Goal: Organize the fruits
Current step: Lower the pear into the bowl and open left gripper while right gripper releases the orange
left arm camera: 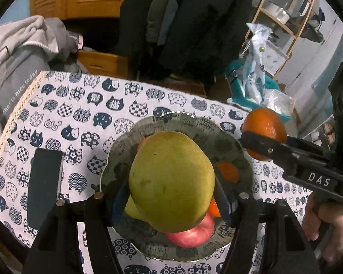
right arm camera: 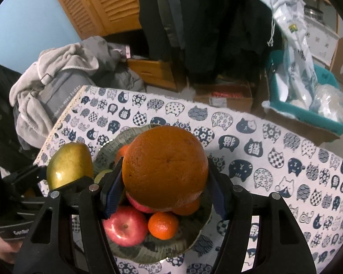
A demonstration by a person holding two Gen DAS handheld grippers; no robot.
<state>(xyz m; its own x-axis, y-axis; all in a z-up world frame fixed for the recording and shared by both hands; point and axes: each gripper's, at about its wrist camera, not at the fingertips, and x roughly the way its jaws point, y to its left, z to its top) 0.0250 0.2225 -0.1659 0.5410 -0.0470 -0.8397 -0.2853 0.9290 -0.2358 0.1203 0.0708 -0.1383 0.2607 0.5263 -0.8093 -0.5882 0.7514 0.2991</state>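
Note:
My left gripper [left arm camera: 171, 201] is shut on a yellow-green pear [left arm camera: 171, 182] and holds it above the patterned plate [left arm camera: 231, 143]. My right gripper [right arm camera: 164, 189] is shut on a large orange [right arm camera: 164, 166] above the same plate [right arm camera: 194, 235]. In the plate lie a red apple [right arm camera: 123, 226], a small mandarin [right arm camera: 163, 226] and other fruit partly hidden. The right gripper with its orange [left arm camera: 264, 130] shows at the right in the left wrist view. The pear [right arm camera: 68, 165] shows at the left in the right wrist view.
The table has a cat-print cloth [left arm camera: 80, 114]. A dark phone [left arm camera: 44, 187] lies left of the plate. A teal bin with plastic bags [right arm camera: 308, 105] stands behind the table at right. Piled clothes [right arm camera: 57, 80] lie at far left.

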